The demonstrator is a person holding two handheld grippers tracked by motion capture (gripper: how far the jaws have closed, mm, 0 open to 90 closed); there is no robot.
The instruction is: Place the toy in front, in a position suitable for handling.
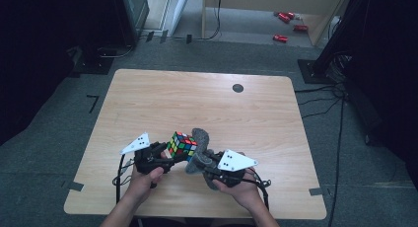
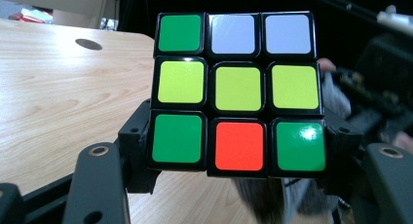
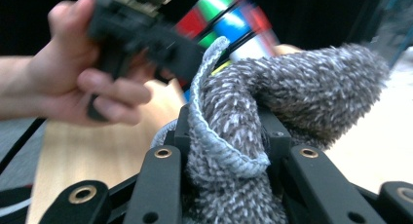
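Cube [image 2: 237, 92] clamped in left gripper [image 1: 165, 157], just left of cloth [image 3: 272, 102] (grey, bunched) pinched in right gripper [image 1: 213, 170], cloth's free end touching cube's near face.

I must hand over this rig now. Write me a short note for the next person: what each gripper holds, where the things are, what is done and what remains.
Left gripper: shut on the cube, held above the table. In the left gripper view the cube's near face shows green, white, yellow and red squares, so it is scrambled.
Right gripper: shut on the grey cloth, which is bunched between its jaws.
Position: cloth is pressed against the cube's right side, both over the near middle of the table.
Done: both things picked up and brought together.
Left: probably wiping the cube's other faces, then setting both down. How much is already wiped cannot be told.
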